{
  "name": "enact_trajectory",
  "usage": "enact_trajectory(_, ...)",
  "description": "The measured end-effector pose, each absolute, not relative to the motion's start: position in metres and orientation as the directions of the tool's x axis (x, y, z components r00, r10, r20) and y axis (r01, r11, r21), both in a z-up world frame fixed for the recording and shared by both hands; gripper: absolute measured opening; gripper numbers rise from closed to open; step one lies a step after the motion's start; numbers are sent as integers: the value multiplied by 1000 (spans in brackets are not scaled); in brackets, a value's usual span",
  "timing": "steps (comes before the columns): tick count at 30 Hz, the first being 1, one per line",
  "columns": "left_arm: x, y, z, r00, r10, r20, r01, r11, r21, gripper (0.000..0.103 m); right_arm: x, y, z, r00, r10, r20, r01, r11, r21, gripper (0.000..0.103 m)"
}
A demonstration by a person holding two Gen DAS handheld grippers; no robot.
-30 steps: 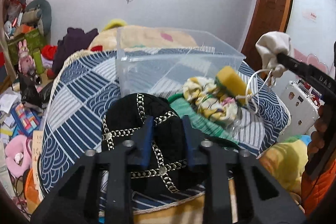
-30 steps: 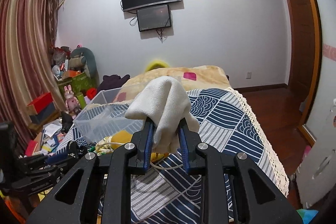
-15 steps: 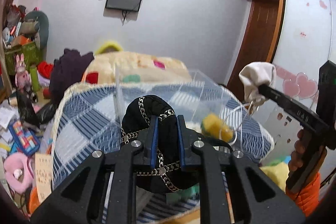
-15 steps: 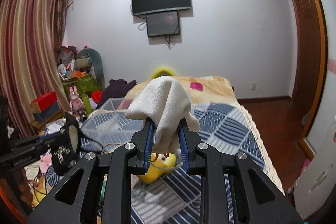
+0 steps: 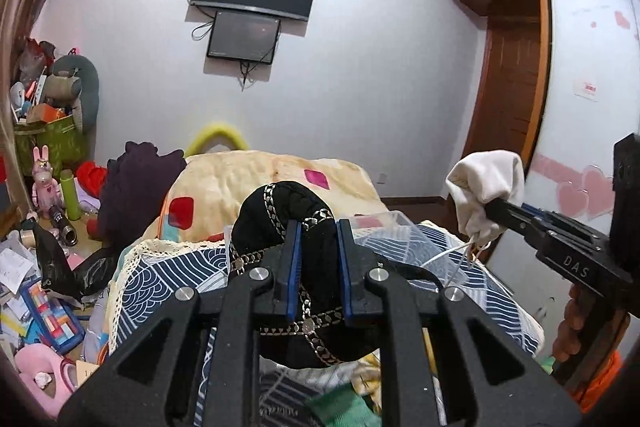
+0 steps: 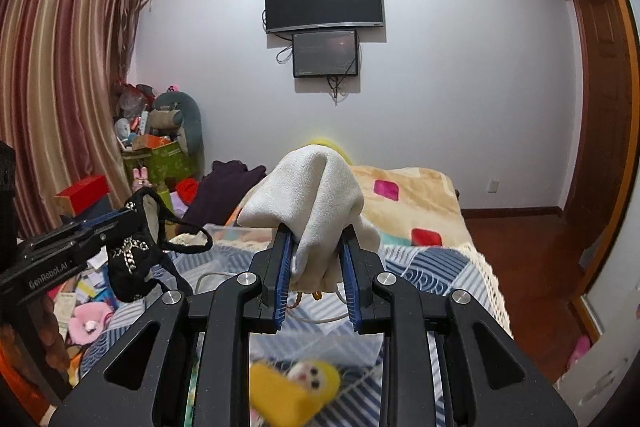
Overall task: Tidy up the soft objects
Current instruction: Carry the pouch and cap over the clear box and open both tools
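Bedroom clutter surrounds the scene, and both tools are lifted above the bed (image 5: 168,267) with its blue wave-pattern quilt. The left hand-held gripper (image 5: 316,267) is pinching a black cap (image 5: 280,211) trimmed with silver chain, the fabric bunched between its blue pads and drooping below them; from the other side the same cap (image 6: 132,259) hangs off the tool's tip with a thin strap looping out to the right. The right hand-held gripper (image 6: 316,275) is clamped on a cream cloth pouch (image 6: 308,195), which mushrooms up over the fingers, a pale drawstring dangling under it. In the left wrist view that pouch (image 5: 486,183) sits at the far right, well apart from the cap.

Between the two, a clear plastic bin (image 5: 404,243) rests on the quilt. Below the right tool a yellow plush toy (image 6: 296,387) with a small white face lies blurred, close to the lens. A peach blanket (image 6: 408,199) with red and pink squares covers the far half of the bed. Two dark screens (image 6: 324,3) are mounted on the wall, and piled toys and boxes crowd the floor on the left (image 5: 44,299).
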State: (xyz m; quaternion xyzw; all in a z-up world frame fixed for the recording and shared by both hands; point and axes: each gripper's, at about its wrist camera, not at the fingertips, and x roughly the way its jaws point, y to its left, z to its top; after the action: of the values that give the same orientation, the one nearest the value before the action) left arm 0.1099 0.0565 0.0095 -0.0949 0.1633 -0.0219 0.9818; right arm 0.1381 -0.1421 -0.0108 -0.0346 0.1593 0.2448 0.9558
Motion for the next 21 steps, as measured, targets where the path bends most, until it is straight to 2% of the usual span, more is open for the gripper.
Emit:
enact_trajectory(3, 130, 58, -1, 934, -78, -348, 6, 979, -204, 16, 147, -134, -17, 823, 451, -345, -479, 878, 2, 21)
enact_trajectory(9, 161, 49, -25, 903, -85, -420, 8, 984, -180, 16, 166, -119, -47, 785, 422, -453, -490, 871, -37, 21)
enact_trajectory(21, 201, 41, -60, 831, -62, -553, -17, 991, -136, 16, 192, -113, -75, 678, 402, -616, -522, 853, -19, 22)
